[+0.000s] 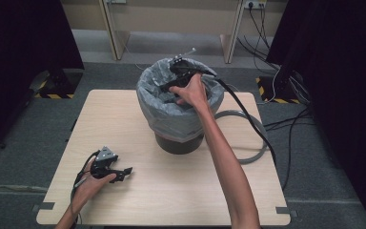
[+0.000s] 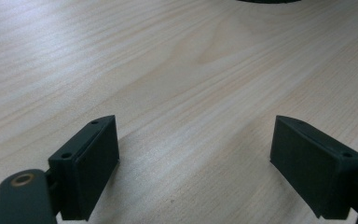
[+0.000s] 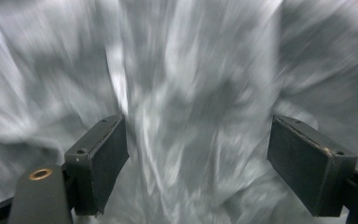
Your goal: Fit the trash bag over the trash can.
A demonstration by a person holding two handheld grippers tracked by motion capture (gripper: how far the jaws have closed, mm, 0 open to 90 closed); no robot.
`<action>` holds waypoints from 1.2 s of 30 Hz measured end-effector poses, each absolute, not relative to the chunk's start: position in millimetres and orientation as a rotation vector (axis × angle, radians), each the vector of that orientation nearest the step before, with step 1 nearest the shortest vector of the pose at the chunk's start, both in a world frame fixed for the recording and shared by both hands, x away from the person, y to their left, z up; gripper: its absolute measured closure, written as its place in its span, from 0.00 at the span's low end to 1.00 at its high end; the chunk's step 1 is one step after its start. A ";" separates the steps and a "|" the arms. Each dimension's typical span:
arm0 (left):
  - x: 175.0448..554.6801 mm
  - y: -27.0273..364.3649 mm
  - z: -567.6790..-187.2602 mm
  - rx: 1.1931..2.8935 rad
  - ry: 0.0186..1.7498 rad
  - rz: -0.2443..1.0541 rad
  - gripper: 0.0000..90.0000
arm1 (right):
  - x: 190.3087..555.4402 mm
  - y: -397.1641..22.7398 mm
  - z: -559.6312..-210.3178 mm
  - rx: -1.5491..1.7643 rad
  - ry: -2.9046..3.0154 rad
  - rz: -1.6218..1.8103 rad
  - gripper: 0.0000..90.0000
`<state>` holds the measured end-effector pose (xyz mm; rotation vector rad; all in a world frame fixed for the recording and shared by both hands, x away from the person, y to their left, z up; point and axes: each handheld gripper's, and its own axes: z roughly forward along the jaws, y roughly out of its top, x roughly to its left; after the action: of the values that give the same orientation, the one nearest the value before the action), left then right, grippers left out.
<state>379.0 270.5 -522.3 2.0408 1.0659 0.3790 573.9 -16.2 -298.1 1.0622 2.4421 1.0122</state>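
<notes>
Liner (image 1: 164, 112) in bin is looking thin, soft, slippery; right gripper (image 3: 198, 163) is hovering inside it released, left gripper (image 2: 196, 163) released; pinch a fold at its rim

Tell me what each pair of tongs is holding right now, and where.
Nothing. The left tongs stand open over the table; the right tongs are open above the bin liner.

We see a dark round bin (image 1: 178, 140) standing upright at the table's far middle, lined with a crinkled grey plastic bag (image 1: 159, 112) folded over its rim.
</notes>
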 end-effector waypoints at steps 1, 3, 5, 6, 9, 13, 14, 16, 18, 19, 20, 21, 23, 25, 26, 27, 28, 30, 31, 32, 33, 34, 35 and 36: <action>379.0 270.6 -522.3 2.037 1.068 0.378 0.16 | 574.9 -14.4 -301.4 1.058 2.461 0.968 0.23; 379.1 271.0 -522.3 2.037 1.068 0.375 0.16 | 575.0 -13.6 -301.1 1.066 2.449 0.980 0.23; 379.2 271.1 -522.3 2.037 1.069 0.375 0.16 | 574.1 -16.6 -295.1 1.063 2.406 1.056 0.23; 379.1 270.9 -522.3 2.037 1.069 0.376 0.16 | 573.0 -18.4 -291.6 1.063 2.385 1.084 0.23; 379.0 270.5 -522.4 2.038 1.069 0.379 0.16 | 568.9 -25.4 -279.2 1.054 2.330 1.155 0.23; 379.0 270.4 -522.4 2.041 1.067 0.381 0.16 | 563.6 -39.9 -259.4 1.040 2.247 1.274 0.23; 379.0 270.3 -522.4 2.040 1.068 0.381 0.16 | 562.0 -44.5 -253.6 1.035 2.223 1.300 0.22; 379.0 270.4 -522.4 2.039 1.068 0.380 0.16 | 558.7 -56.7 -240.8 1.035 2.166 1.366 0.22; 379.0 270.4 -522.4 2.039 1.068 0.380 0.16 | 555.8 -72.7 -228.2 1.043 2.097 1.420 0.22; 379.0 270.3 -522.4 2.040 1.068 0.381 0.16 | 554.3 -81.7 -222.4 1.048 2.064 1.439 0.22; 379.0 270.3 -522.3 2.042 1.067 0.382 0.16 | 552.5 -91.0 -217.1 1.056 2.030 1.458 0.22; 379.0 270.2 -522.4 2.043 1.065 0.383 0.16 | 550.5 -100.6 -212.5 1.064 2.000 1.480 0.22; 378.9 270.0 -522.4 2.043 1.067 0.385 0.16 | 545.8 -119.7 -207.1 1.077 1.958 1.503 0.22; 378.5 269.6 -522.4 2.047 1.064 0.388 0.16 | 541.0 -138.7 -209.0 1.096 1.944 1.488 0.22; 378.3 269.5 -522.4 2.051 1.061 0.390 0.16 | 539.1 -148.4 -212.3 1.108 1.936 1.480 0.22; 378.1 269.3 -522.5 2.052 1.058 0.392 0.16 | 537.5 -158.3 -216.7 1.122 1.933 1.465 0.22; 378.1 269.4 -522.5 2.053 1.057 0.392 0.16 | 536.2 -168.4 -221.8 1.137 1.929 1.449 0.22; 378.1 269.8 -522.3 2.053 1.058 0.388 0.16 | 534.0 -188.1 -233.0 1.165 1.919 1.401 0.22; 378.1 269.8 -522.4 2.053 1.057 0.388 0.16 | 533.0 -197.3 -238.9 1.178 1.915 1.377 0.22; 378.0 269.8 -522.5 2.053 1.054 0.390 0.16 | 531.9 -205.8 -244.9 1.192 1.911 1.363 0.22; 377.9 269.9 -522.5 2.057 1.050 0.390 0.16 | 530.7 -213.7 -250.9 1.205 1.908 1.358 0.22; 377.7 270.1 -522.6 2.057 1.048 0.391 0.16 | 529.5 -220.8 -256.9 1.217 1.904 1.357 0.22; 377.2 270.6 -522.4 2.059 1.050 0.393 0.16 | 528.1 -227.0 -262.9 1.231 1.902 1.354 0.22; 376.4 271.3 -522.4 2.064 1.049 0.397 0.16 | 526.7 -232.9 -268.9 1.236 1.900 1.350 0.22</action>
<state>376.4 271.3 -522.4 2.0640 1.0488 0.3967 526.7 -232.9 -268.9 1.2363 1.9003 1.3502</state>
